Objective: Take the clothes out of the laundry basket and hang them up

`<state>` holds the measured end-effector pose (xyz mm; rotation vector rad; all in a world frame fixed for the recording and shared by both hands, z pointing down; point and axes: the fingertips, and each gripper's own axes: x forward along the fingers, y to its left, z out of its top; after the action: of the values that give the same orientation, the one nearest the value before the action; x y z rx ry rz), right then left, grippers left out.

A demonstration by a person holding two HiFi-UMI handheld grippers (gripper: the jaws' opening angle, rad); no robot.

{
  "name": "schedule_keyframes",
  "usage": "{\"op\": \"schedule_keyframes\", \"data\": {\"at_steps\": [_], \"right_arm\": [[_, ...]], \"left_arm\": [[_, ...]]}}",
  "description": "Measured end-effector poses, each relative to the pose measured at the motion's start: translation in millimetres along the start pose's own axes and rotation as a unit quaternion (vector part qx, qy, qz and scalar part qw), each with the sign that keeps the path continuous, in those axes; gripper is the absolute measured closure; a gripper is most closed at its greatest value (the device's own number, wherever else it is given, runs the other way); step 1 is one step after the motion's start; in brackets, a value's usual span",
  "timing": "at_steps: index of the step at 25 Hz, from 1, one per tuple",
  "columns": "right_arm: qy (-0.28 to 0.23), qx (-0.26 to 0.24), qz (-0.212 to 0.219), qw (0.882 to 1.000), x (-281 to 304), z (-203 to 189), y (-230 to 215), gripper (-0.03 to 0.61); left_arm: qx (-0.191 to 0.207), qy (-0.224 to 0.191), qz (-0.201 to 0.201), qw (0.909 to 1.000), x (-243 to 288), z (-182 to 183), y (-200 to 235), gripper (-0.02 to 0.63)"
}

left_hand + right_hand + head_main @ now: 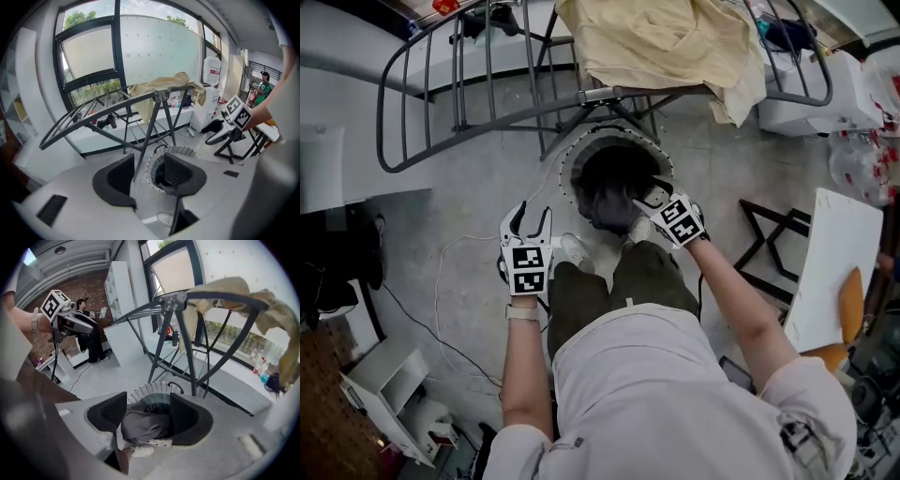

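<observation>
The person stands over a round laundry basket (570, 161) with a white ribbed rim. It sits on the floor just under the drying rack (469, 122). The right gripper (643, 208) reaches over the basket's near edge. Its jaws are pressed onto a bunched-up gray cloth (609, 208). In the right gripper view the right gripper (146, 411) has the gray cloth (143, 425) filling the gap between its two dark pads. The cloth is so scrunched that I cannot tell what kind of clothing it is. It hangs in front of the basket (152, 392) and hides most of the hole. The rest of the inside is very dark, so I cannot tell if more clothes lie in there. The left gripper (532, 217) is off to the side of the basket, near the person's knee. In the left gripper view the left gripper (149, 164) has its jaws wide apart with nothing in them. Only the basket (180, 151) and a rack leg (147, 136) show through the gap. A pale yellow cloth (666, 42) is draped over the rack, and its top is cut off by the picture edge. The person's legs hide part of the floor, but one white shoe (574, 251) peeks out.
</observation>
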<state>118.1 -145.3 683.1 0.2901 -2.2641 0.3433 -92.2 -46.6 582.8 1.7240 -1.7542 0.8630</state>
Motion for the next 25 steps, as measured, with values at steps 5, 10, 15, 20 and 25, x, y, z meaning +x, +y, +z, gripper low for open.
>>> {"op": "schedule_keyframes", "data": {"at_steps": [5,10,15,20,25], "right_arm": [[0.068,0.027,0.028,0.997,56,-64,45,0.296],[0.106,0.055,0.029,0.992,116,-107,70,0.296],[0.142,0.068,0.022,0.987,167,-146,93,0.296],[0.177,0.048,0.019,0.983,213,-167,107,0.296],[0.213,0.034,0.013,0.976,245,-196,114,0.296]], "left_arm": [[-0.026,0.043,-0.012,0.9987,-16,-65,13,0.426],[-0.047,0.066,-0.011,0.9967,-19,-120,32,0.426],[-0.07,0.089,-0.009,0.9936,-29,-167,43,0.426],[-0.086,0.102,-0.006,0.991,-36,-204,58,0.426],[-0.096,0.124,0.002,0.9876,-51,-240,63,0.426]]}}
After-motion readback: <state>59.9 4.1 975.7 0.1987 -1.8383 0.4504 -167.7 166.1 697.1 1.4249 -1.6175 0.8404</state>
